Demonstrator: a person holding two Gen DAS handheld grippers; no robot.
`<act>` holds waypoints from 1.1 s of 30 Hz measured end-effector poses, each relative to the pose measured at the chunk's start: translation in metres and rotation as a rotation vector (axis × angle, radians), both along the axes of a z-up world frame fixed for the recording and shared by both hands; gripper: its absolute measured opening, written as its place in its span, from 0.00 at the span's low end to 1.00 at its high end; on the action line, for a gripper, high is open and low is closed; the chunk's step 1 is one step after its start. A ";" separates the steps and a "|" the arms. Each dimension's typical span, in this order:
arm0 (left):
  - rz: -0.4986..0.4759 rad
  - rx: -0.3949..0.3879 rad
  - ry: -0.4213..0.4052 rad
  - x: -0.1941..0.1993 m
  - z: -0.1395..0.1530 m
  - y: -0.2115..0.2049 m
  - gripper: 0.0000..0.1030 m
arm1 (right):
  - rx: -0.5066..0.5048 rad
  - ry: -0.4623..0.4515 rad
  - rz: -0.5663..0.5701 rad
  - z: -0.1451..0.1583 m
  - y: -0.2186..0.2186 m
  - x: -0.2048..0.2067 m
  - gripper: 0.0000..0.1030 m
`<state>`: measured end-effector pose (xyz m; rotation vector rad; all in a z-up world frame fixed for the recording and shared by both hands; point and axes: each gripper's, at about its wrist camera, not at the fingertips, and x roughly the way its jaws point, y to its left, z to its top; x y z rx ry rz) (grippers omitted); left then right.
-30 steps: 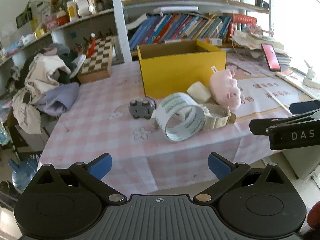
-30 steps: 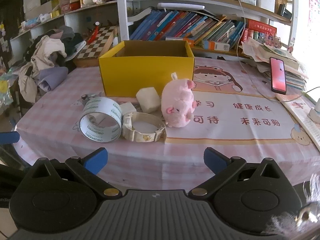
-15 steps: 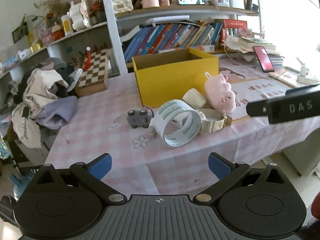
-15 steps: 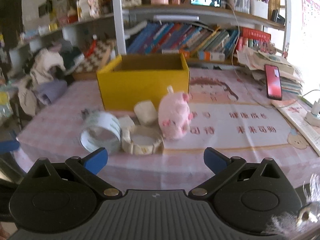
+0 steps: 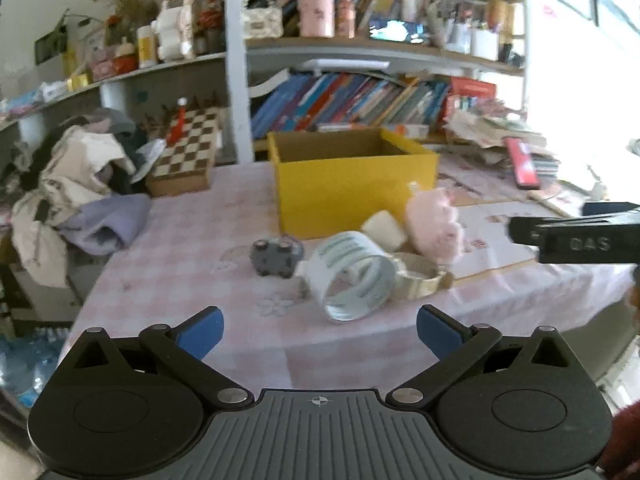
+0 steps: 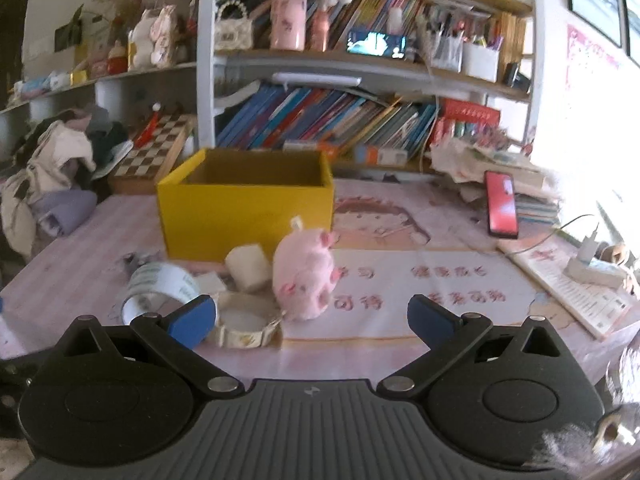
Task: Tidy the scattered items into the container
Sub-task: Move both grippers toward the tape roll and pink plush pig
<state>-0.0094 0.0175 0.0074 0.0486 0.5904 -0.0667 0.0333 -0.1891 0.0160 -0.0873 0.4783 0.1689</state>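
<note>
Both grippers wide open, empty: left gripper (image 5: 319,334), right gripper (image 6: 311,322). Yellow box (image 6: 245,210) interior hidden; tape roll (image 6: 160,290) partly behind right fingertip.

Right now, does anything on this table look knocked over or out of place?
Yes. The big tape roll stands on its edge, the pink plush pig lies toppled, and the items cluster outside the yellow box.

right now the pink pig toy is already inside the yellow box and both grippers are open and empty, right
Not quite. The pink pig toy is not inside the yellow box; the right wrist view shows it on the table in front of the box, beside the tape rolls. The rest holds: the left gripper and the right gripper are open and empty.
</note>
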 end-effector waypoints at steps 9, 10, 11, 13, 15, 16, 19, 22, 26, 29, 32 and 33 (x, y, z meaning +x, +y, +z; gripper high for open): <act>-0.010 0.056 0.075 0.020 0.009 -0.004 1.00 | -0.005 0.064 0.098 0.005 0.001 0.012 1.00; -0.006 0.058 0.076 0.022 0.012 -0.004 1.00 | -0.009 0.063 0.110 0.006 0.003 0.012 1.00; 0.002 0.054 0.075 0.022 0.013 -0.005 1.00 | -0.009 0.064 0.117 0.007 0.005 0.012 1.00; 0.020 0.026 0.074 0.021 0.015 -0.005 1.00 | 0.004 0.081 0.115 0.008 0.008 0.013 1.00; 0.035 0.006 0.079 0.018 0.011 -0.006 1.00 | 0.055 0.118 0.093 0.006 0.008 0.011 1.00; 0.041 0.005 0.083 0.016 0.009 -0.006 1.00 | 0.076 0.137 0.094 0.003 0.008 0.010 1.00; 0.040 0.020 0.104 0.013 0.002 -0.007 1.00 | 0.078 0.166 0.097 -0.002 0.006 0.003 1.00; 0.042 0.018 0.109 0.013 0.000 -0.006 1.00 | 0.085 0.179 0.077 -0.004 0.002 0.003 1.00; 0.033 0.020 0.109 0.011 -0.002 -0.006 1.00 | 0.087 0.192 0.080 -0.005 0.003 0.000 1.00; 0.022 0.009 0.120 0.011 -0.004 -0.008 1.00 | 0.073 0.188 0.100 -0.004 0.007 -0.002 1.00; 0.013 0.016 0.134 0.011 -0.006 -0.010 1.00 | 0.067 0.185 0.116 -0.004 0.009 -0.002 1.00; 0.012 0.019 0.135 0.011 -0.007 -0.011 1.00 | 0.067 0.188 0.118 -0.004 0.009 -0.002 1.00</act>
